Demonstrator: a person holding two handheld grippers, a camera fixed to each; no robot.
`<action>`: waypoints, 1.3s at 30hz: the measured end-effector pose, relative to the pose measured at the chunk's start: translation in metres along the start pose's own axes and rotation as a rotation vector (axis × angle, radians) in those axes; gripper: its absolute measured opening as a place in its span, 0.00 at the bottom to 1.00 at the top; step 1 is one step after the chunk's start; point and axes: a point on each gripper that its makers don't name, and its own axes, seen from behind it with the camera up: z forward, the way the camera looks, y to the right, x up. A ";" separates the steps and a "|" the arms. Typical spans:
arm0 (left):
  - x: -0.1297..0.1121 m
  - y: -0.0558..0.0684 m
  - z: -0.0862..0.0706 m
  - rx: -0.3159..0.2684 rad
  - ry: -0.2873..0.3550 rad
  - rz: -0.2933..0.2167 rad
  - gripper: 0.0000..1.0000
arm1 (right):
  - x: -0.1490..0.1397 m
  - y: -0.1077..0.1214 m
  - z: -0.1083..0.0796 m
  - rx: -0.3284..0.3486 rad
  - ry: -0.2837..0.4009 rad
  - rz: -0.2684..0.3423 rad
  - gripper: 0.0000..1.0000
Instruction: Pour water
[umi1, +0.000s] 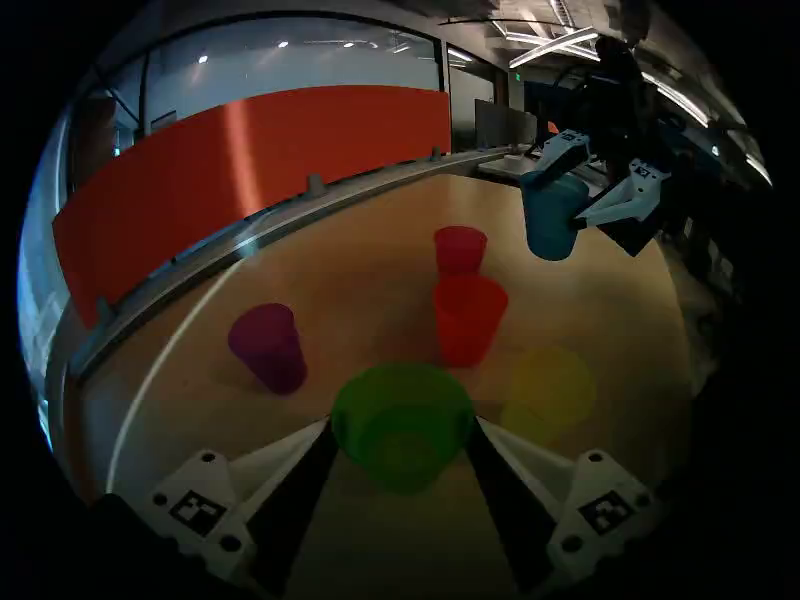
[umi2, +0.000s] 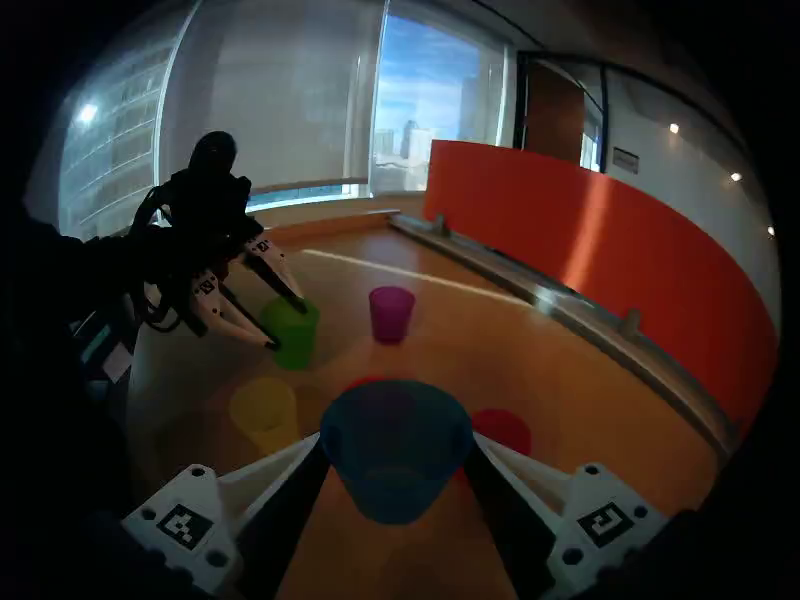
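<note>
A green cup (umi1: 402, 400) sits upright between the fingers of my left gripper (umi1: 402, 432), which is shut on it low over the wooden table (umi1: 340, 270). My right gripper (umi2: 397, 447) is shut on a blue cup (umi2: 396, 470), held upright above the table. In the left gripper view the blue cup (umi1: 553, 215) hangs in the air at the far right, in the right gripper (umi1: 553, 203). In the right gripper view the green cup (umi2: 290, 333) stands at the left in the left gripper (umi2: 288, 322). I cannot see water in either cup.
On the table stand a purple cup (umi1: 268, 346), an orange-red cup (umi1: 468, 318), a dark red cup (umi1: 460, 248) and a yellow cup (umi1: 548, 390). An orange partition (umi1: 250, 170) and a metal rail (umi1: 300, 205) run along the table's far edge. A person's dark sleeve (umi2: 200, 215) is behind the left gripper.
</note>
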 end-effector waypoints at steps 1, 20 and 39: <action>-0.001 -0.001 0.002 0.001 -0.002 0.001 0.86 | -0.001 0.000 0.000 0.000 -0.002 0.002 0.91; -0.005 -0.003 0.020 -0.011 0.013 -0.023 0.86 | -0.013 0.000 0.006 -0.002 -0.030 0.013 0.91; -0.020 -0.002 0.024 -0.005 0.004 -0.046 0.86 | -0.018 0.001 0.007 -0.004 -0.032 0.018 0.91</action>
